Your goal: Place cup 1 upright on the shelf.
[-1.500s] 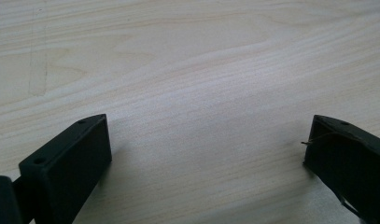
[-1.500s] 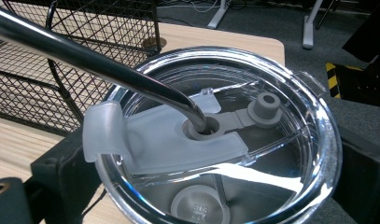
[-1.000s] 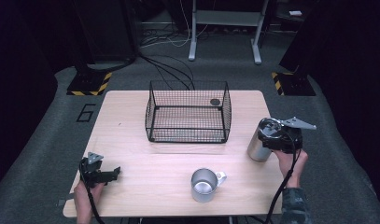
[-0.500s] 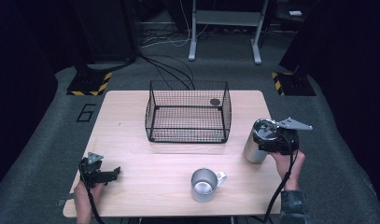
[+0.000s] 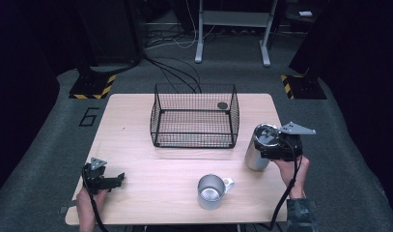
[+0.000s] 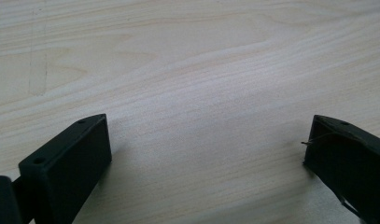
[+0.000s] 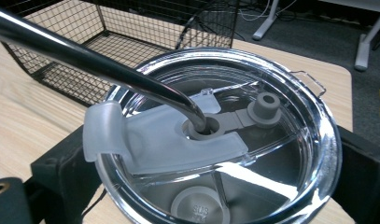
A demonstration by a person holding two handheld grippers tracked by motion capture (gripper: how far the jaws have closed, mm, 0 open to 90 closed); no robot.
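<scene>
Right gripper [image 5: 273, 147] clamps the steel tumbler [image 5: 258, 150] near its top, jaws either side of the clear lid [image 7: 222, 135]; a metal straw [image 7: 92, 60] runs through the lid's hole. Versus a second ago, tumbler and gripper have dropped and slid slightly toward the table's near side; the tumbler's base now looks to be on or just above the table [image 5: 136, 159], right of the wire basket [image 5: 194, 116]. Probably a set-down, not a lift toward the basket. Left gripper [image 5: 103, 178] idle at the near-left corner, jaws wide apart, nothing between them. Basket holds only a small dark disc [image 5: 222, 105] in its far-right corner. Steel mug [image 5: 212, 190] near front edge, looks empty.
</scene>
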